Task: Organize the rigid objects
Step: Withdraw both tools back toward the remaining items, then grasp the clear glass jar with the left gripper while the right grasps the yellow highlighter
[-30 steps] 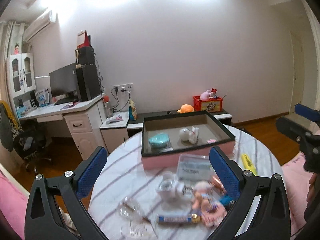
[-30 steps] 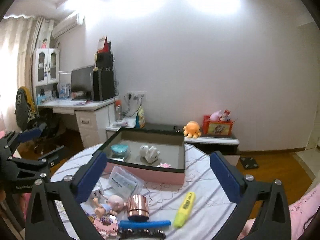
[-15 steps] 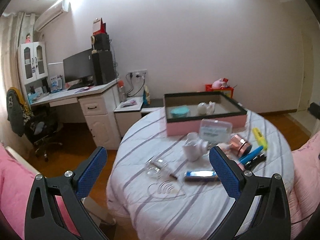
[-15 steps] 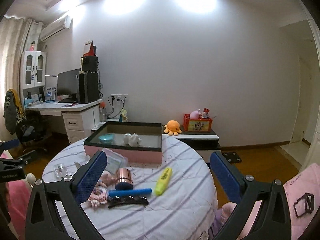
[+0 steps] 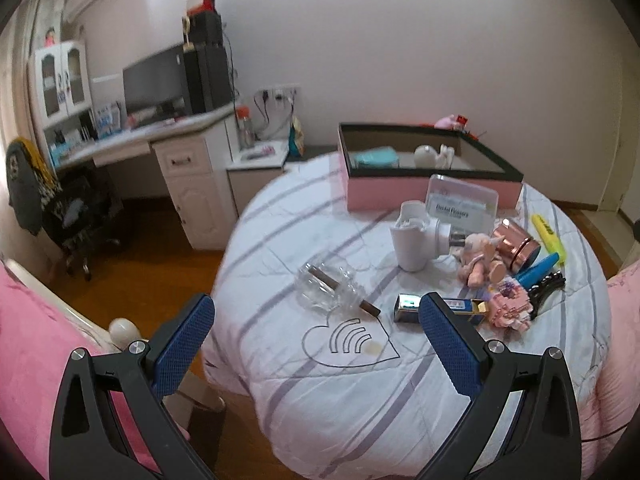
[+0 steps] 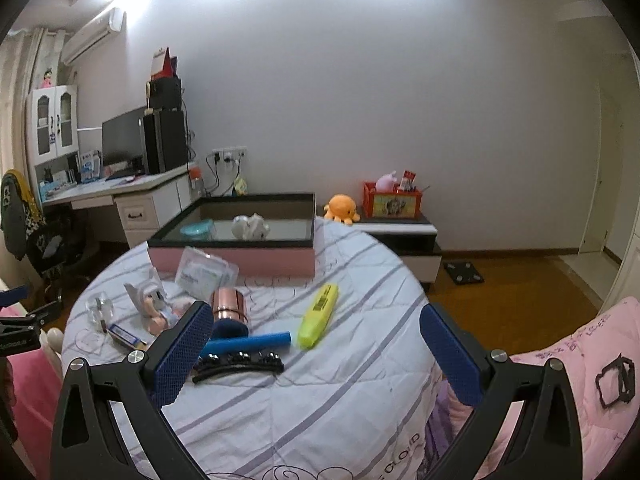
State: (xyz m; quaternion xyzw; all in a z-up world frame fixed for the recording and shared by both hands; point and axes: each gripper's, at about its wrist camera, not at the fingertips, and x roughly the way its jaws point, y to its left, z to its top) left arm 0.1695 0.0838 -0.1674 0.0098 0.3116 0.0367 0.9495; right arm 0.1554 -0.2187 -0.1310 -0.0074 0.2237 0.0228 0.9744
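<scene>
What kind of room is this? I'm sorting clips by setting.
Probably a bedroom or home study: a computer desk with a monitor, a wall air conditioner, and plush toys like the orange octopus.

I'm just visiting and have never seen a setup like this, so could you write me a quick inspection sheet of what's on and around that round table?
Surface: round table under a white striped quilt.
Job's things: pink box at the far edge, holding a teal case and a white figurine. Loose on the quilt: yellow highlighter, blue pen, black hair clip, rose-gold jar, baby doll, dental flosser box, clear glass piece.
Clutter: white plug-in device.
Grippers: left gripper and right gripper both open, holding nothing.
Cables: cords at the wall sockets.
Surroundings: desk with monitor, orange octopus plush, wooden floor.
</scene>
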